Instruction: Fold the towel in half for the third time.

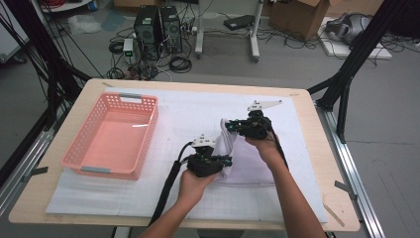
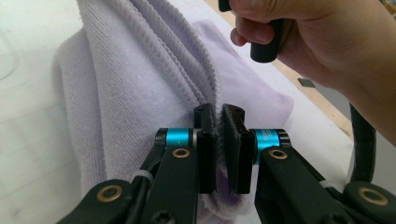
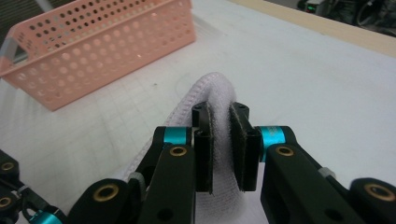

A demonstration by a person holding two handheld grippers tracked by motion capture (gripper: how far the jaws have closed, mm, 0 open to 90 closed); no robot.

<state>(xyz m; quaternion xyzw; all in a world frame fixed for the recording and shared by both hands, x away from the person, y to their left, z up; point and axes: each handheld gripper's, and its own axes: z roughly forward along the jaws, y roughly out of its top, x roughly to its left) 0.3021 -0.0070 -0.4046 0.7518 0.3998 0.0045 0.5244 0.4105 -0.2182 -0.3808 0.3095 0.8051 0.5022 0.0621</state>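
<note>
Both claws are clamped on the same lavender towel, and the reason looks plain: two corners pinched means the cloth can be carried over as a fold rather than dragged in a heap. Biggest first, the bench (image 1: 307, 148) carries a white gridded mat, and on that mat to the left sits the pink basket (image 1: 111, 135), well apart from the work, likely waiting as the drop-off. The towel (image 1: 245, 161) lies at mid-bench, its near part flat on the mat while one edge is lifted and doubled between the hands. Now the left claw (image 2: 218, 140): its pads are squeezed on a ribbed hem, several layers bunched together. And the right claw (image 3: 220, 144) nips the rounded fold at the far corner, holding it raised so the fabric hangs free. With the grips set apart along one edge, that edge stays fairly taut for a neat fold.
</note>
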